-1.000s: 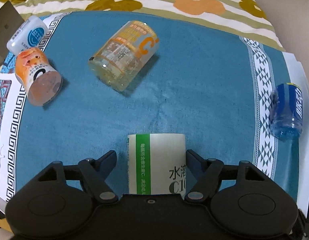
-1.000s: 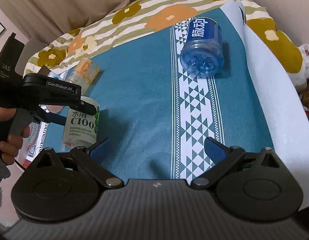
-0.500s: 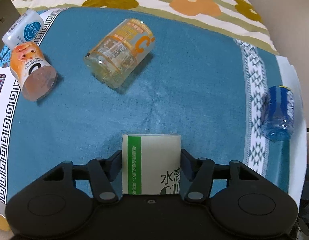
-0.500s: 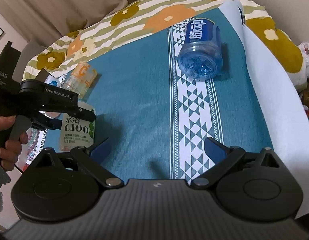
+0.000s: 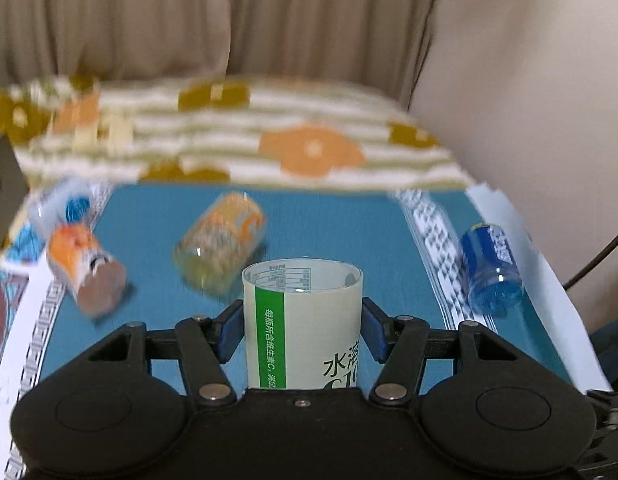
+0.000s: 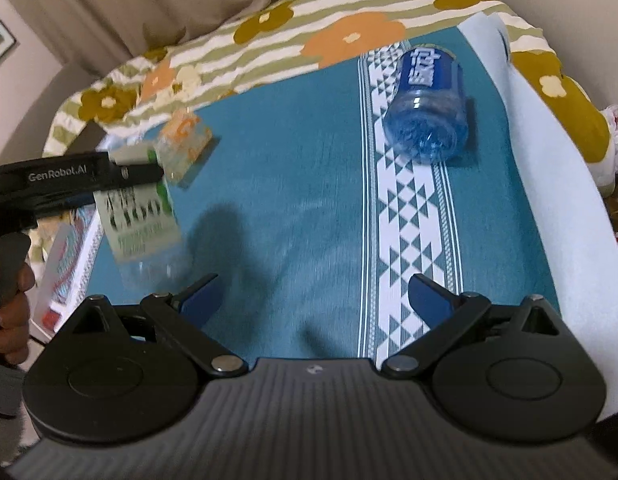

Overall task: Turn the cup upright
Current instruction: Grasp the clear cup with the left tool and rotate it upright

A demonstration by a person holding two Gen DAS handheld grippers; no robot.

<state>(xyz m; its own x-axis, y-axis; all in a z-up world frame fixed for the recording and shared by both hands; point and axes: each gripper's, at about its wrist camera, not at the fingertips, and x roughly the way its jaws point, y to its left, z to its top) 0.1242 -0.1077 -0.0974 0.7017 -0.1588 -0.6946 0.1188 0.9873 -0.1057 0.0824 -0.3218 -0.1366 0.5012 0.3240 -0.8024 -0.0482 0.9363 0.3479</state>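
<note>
My left gripper (image 5: 303,330) is shut on a white cup with a green stripe and label (image 5: 303,320). The cup is tilted so that its open rim faces away from the camera. In the right wrist view the same cup (image 6: 137,216) hangs in the left gripper (image 6: 69,184) above the blue cloth (image 6: 289,184), blurred. My right gripper (image 6: 313,300) is open and empty over the cloth's near part. A blue cup (image 6: 427,110) lies on its side on the white patterned band; it also shows in the left wrist view (image 5: 491,264).
On the blue cloth (image 5: 329,224) an orange-yellow cup (image 5: 219,242) lies on its side in the middle, also seen from the right wrist (image 6: 183,144). An orange cup (image 5: 85,270) and a white-blue cup (image 5: 63,206) lie at the left. A flowered blanket (image 5: 269,136) and curtains are behind.
My left gripper closed on the white cup, lifted it and swung it, so the view now looks level toward the curtains. The right gripper stayed open and hardly moved.
</note>
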